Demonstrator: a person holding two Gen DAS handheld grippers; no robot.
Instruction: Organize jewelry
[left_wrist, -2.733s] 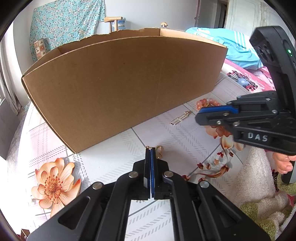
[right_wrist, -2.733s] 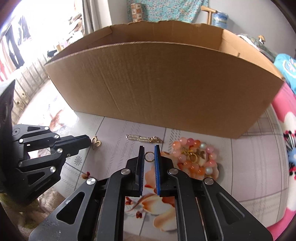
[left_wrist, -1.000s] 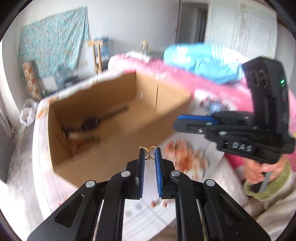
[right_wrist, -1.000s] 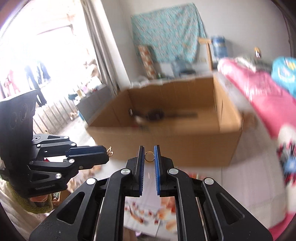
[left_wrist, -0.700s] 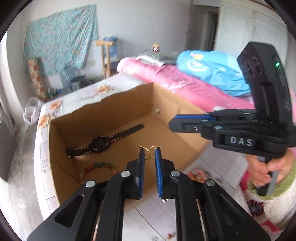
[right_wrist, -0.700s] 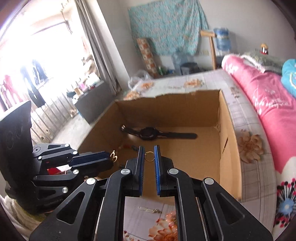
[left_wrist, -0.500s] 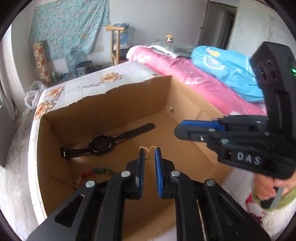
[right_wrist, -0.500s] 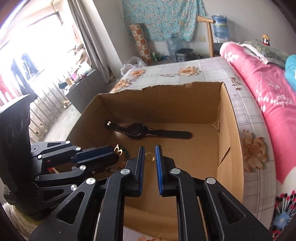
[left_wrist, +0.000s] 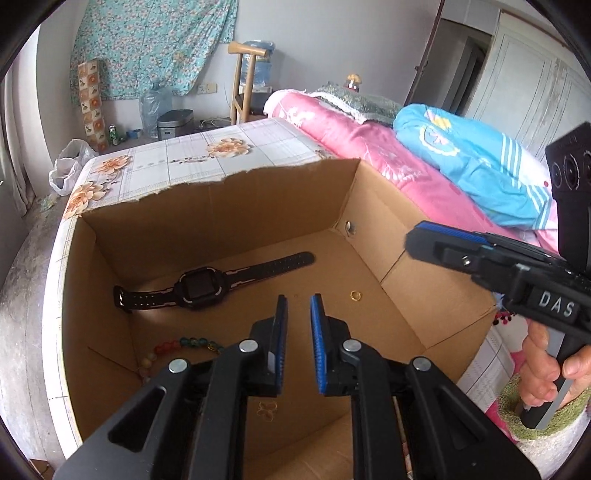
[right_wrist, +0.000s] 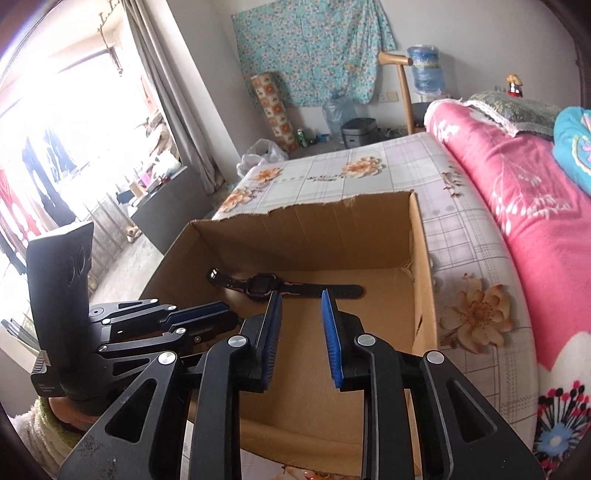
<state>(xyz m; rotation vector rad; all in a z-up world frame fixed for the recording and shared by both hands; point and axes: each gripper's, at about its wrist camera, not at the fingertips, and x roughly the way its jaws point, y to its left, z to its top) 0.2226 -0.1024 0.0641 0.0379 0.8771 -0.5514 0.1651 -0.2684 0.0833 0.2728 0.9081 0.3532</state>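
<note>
Both grippers over box (left_wrist: 373, 206), left (left_wrist: 296, 309) and right (right_wrist: 300, 308) spread, empty. Ring (left_wrist: 355, 295) right of watch (left_wrist: 199, 286) on box floor; charm (left_wrist: 266, 410) nearer front wall. Drop apparently done.

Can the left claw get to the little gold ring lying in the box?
Probably yes. The left claw is open and empty above the open-topped brown cardboard box, and the small gold ring lies bare on the box floor just ahead to its right. Nothing covers it; the black wristwatch lies off to the left.
</note>
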